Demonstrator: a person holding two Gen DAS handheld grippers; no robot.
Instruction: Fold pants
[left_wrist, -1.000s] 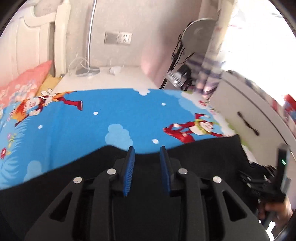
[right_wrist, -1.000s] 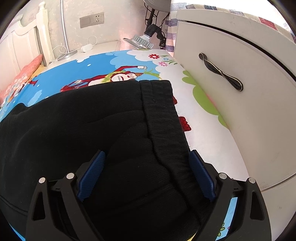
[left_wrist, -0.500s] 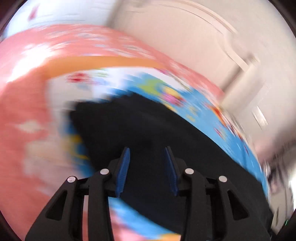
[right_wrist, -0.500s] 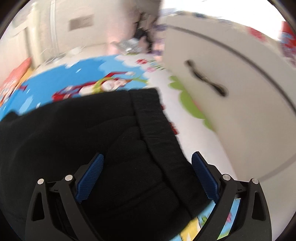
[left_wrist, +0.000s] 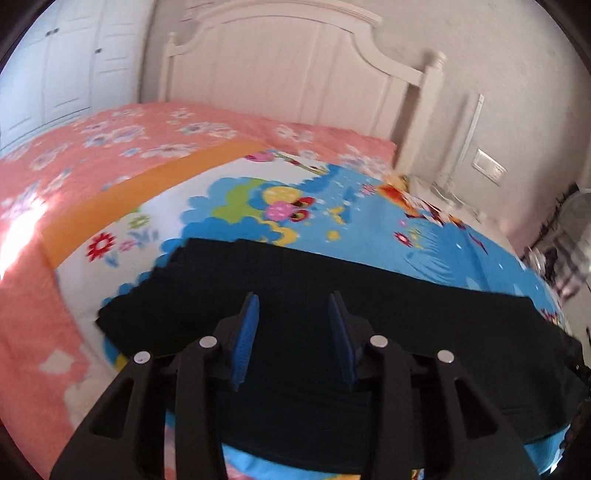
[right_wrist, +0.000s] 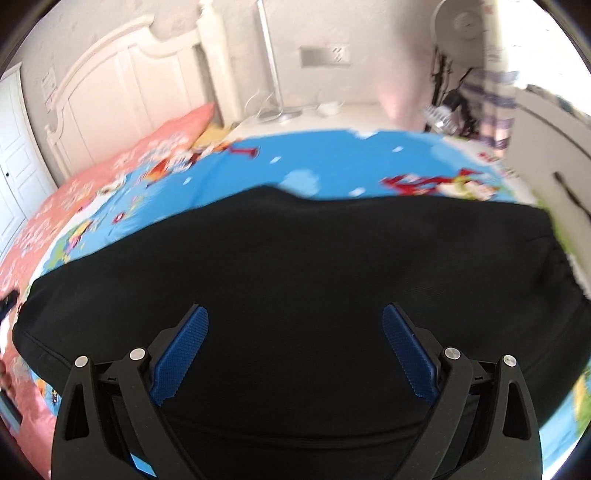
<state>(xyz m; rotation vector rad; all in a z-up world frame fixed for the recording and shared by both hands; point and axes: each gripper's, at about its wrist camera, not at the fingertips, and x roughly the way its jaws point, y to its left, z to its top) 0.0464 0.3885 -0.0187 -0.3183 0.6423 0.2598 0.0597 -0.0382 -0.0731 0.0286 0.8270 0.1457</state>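
Black pants (left_wrist: 369, 295) lie flat across a bed with a blue cartoon sheet (left_wrist: 424, 236). In the left wrist view my left gripper (left_wrist: 293, 306) hovers over the pants near their leg end, jaws partly open with nothing between the blue pads. In the right wrist view the pants (right_wrist: 314, 258) fill the middle; my right gripper (right_wrist: 295, 317) is wide open above them, empty.
A pink floral quilt (left_wrist: 92, 155) covers the head end by the white headboard (left_wrist: 288, 66). A white cabinet (right_wrist: 554, 147) stands close to the bed's right edge. A bedside table (right_wrist: 314, 114) with a lamp base and a fan (right_wrist: 458, 26) stand by the far wall.
My left gripper has swung left from facing the wall toward the headboard and the pants' leg end. My right gripper has turned left from the waistband corner to the middle of the pants.
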